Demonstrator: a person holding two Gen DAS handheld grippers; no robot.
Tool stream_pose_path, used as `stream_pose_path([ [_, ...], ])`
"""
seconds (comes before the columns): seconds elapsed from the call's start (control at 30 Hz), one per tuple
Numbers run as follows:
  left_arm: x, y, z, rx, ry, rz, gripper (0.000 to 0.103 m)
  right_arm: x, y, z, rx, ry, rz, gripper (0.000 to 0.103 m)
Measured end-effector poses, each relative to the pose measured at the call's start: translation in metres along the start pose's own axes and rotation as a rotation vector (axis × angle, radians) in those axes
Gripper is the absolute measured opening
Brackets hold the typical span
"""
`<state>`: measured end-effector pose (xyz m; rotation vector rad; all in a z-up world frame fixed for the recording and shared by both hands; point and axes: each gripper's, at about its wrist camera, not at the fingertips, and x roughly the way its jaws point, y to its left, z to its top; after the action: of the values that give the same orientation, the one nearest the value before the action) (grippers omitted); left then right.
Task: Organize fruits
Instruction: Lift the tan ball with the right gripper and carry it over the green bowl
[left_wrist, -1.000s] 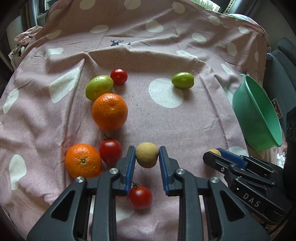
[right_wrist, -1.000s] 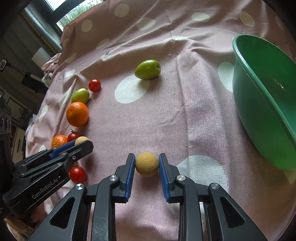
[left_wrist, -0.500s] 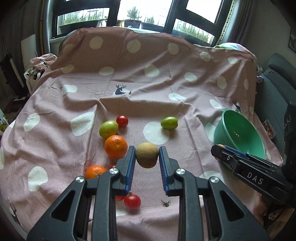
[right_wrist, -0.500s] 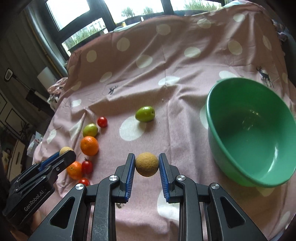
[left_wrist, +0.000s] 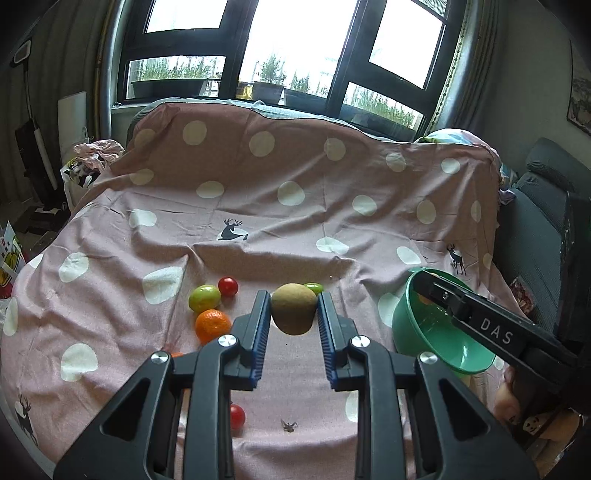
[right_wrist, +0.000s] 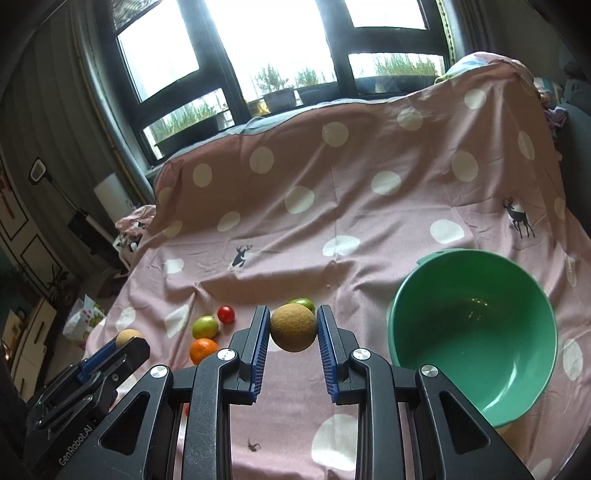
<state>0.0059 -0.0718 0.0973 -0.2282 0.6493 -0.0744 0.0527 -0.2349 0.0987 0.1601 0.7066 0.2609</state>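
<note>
My left gripper (left_wrist: 291, 314) is shut on a round tan fruit (left_wrist: 293, 308), held well above the pink spotted cloth (left_wrist: 258, 206). My right gripper (right_wrist: 291, 328) is shut on another tan fruit (right_wrist: 293, 326), also lifted, just left of the green bowl (right_wrist: 472, 332). In the left wrist view the right gripper reaches over the bowl's (left_wrist: 424, 332) rim. On the cloth lie an orange (left_wrist: 212, 325), a green fruit (left_wrist: 204, 297), a small red tomato (left_wrist: 228, 286), another green fruit (left_wrist: 314, 287) behind the held one, and a tomato (left_wrist: 236, 415) near the front.
Another orange (left_wrist: 176, 354) peeks out behind my left fingers. The cloth rises at the back over a sofa back below windows. A dark seat (left_wrist: 535, 221) stands on the right, clutter and bags (left_wrist: 88, 162) on the left.
Both grippers have risen high off the cloth with their tan fruits. The right gripper has moved toward the green bowl.
</note>
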Motion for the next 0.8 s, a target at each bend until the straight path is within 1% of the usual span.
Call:
stream_pose_path([
  [0.13, 0.009, -0.014, -0.003, 0.0, 0.008, -0.009, 0.025, -0.002, -0.021, -0.002, 0.032, -0.017, 0.022, 0.027],
  [0.2, 0.014, -0.024, -0.004, 0.002, 0.016, -0.027, 0.025, -0.003, -0.03, -0.001, 0.04, -0.025, -0.004, 0.027],
  [0.3, 0.022, -0.041, -0.004, 0.014, 0.028, -0.05, 0.025, -0.011, -0.044, 0.001, 0.061, -0.06, -0.067, 0.027],
  [0.43, 0.031, -0.065, -0.002, 0.038, 0.033, -0.073, 0.025, -0.024, -0.065, 0.003, 0.101, -0.1, -0.09, 0.027],
  [0.57, 0.042, -0.087, -0.002, 0.054, 0.055, -0.109, 0.025, -0.035, -0.085, 0.004, 0.136, -0.136, -0.12, 0.027],
  [0.67, 0.051, -0.105, -0.003, 0.078, 0.072, -0.136, 0.025, -0.041, -0.101, 0.004, 0.169, -0.148, -0.143, 0.027],
  [0.8, 0.066, -0.127, -0.004, 0.104, 0.106, -0.17, 0.025, -0.045, -0.123, 0.003, 0.218, -0.156, -0.195, 0.027],
])
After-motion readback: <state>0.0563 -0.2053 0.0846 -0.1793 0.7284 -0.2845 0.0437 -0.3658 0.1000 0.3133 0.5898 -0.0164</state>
